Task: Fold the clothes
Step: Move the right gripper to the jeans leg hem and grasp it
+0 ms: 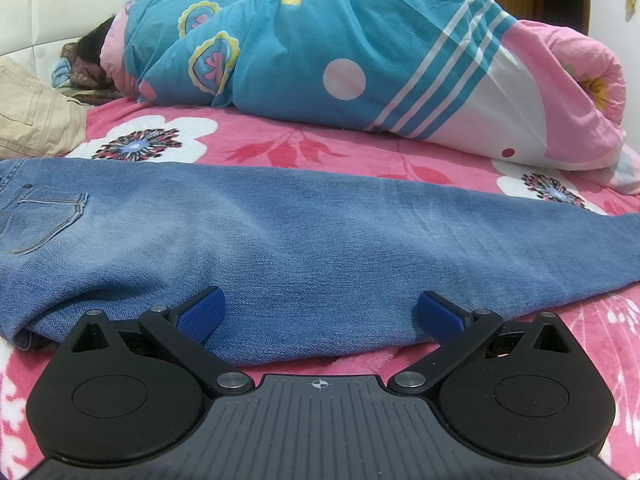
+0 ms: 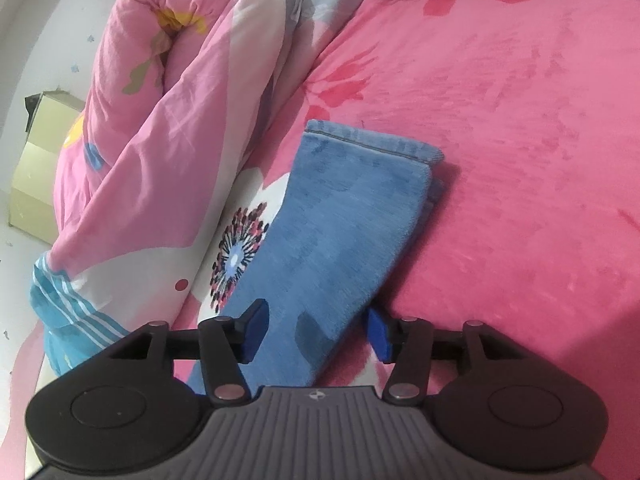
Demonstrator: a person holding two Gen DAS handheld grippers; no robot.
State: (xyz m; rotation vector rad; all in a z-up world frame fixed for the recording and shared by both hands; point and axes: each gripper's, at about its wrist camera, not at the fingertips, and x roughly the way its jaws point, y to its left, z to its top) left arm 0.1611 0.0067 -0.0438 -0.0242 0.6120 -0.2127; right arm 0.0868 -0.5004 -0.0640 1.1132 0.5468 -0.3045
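Observation:
A pair of blue jeans (image 1: 280,236) lies flat across the pink flowered bed, legs stacked, back pocket at the left. My left gripper (image 1: 320,314) is open at the near edge of the jeans around the thigh, its blue pads spread wide over the denim. In the right wrist view the leg end of the jeans (image 2: 340,216) runs away from me to the hem. My right gripper (image 2: 316,334) is open above that leg, one blue pad over the cloth, the other just off its right edge.
A rolled blue and pink quilt (image 1: 360,52) lies along the far side of the bed, with a person's dark hair (image 1: 94,42) at its left end. Beige trousers (image 1: 36,116) sit at far left. The pink bedspread (image 2: 520,160) stretches to the right of the jeans.

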